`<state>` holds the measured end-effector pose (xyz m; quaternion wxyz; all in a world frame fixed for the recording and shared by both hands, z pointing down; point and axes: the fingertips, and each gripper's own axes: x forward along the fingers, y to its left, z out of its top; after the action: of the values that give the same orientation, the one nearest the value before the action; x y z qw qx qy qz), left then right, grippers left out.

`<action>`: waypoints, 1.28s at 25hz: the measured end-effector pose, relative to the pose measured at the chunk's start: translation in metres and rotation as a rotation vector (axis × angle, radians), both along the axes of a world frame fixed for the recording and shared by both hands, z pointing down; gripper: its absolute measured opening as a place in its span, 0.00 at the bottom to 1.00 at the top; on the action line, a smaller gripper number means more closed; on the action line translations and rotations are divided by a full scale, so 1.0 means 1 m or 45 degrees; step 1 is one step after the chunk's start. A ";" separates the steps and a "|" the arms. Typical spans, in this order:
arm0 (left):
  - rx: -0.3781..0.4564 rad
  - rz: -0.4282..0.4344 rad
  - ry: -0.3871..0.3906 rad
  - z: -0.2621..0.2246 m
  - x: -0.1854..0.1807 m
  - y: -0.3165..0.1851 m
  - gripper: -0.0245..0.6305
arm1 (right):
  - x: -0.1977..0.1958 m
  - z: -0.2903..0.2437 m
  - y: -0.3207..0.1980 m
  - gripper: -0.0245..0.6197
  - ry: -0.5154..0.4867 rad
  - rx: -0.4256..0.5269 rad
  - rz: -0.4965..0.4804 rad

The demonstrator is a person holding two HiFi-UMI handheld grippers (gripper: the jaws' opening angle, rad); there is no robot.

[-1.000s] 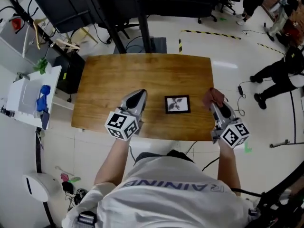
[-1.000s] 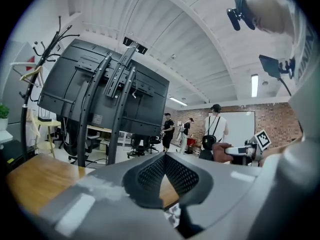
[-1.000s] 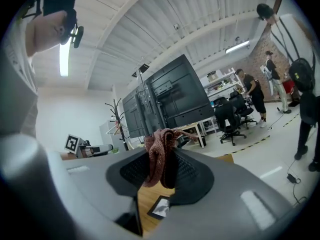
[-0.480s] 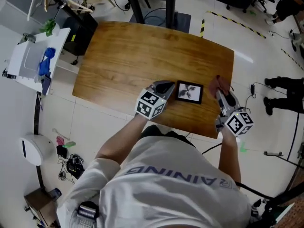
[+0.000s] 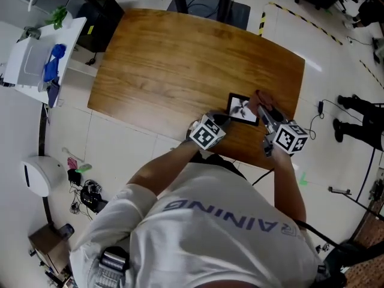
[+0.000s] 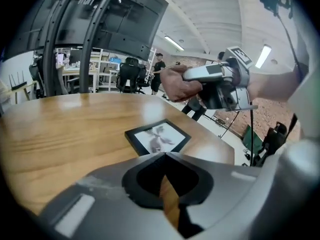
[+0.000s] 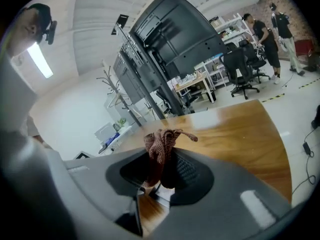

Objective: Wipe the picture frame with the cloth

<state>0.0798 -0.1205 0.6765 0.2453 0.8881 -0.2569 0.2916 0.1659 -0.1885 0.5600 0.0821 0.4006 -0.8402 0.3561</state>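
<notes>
Cloth (image 7: pixel 160 149) clamped in right tongs (image 5: pixel 263 108), frame (image 6: pixel 157 136) right under them
Left tongs (image 6: pixel 165 156) pinched together, empty; frame just ahead of them on worktop (image 5: pixel 180 59)

The only lettering that can be read is on the person's white shirt (image 5: pixel 198 245), low in the centre of the head view: grey capitals "AINING" run across its back. The cubes on the left gripper (image 5: pixel 223 118) and the right gripper (image 5: pixel 261 108), mid-frame, bear black-and-white square marker patterns, not letters or numbers. At upper right, black-and-yellow striped tape (image 5: pixel 300 18) marks the floor.
</notes>
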 end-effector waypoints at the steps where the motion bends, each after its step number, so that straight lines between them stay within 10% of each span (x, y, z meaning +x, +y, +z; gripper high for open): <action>1: -0.006 0.009 -0.005 0.004 0.002 0.002 0.05 | -0.004 0.007 -0.001 0.22 -0.004 -0.028 -0.011; 15: -0.058 0.038 -0.043 0.023 0.013 0.006 0.05 | -0.060 0.084 0.000 0.21 -0.053 -0.407 -0.177; 32: -0.056 0.045 -0.004 0.023 0.010 0.005 0.05 | -0.059 0.119 -0.009 0.22 0.021 -0.529 -0.116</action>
<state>0.0902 -0.1158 0.6998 0.2591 0.8865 -0.2349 0.3030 0.1070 -0.1978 0.6788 0.1859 0.3397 -0.7653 0.5142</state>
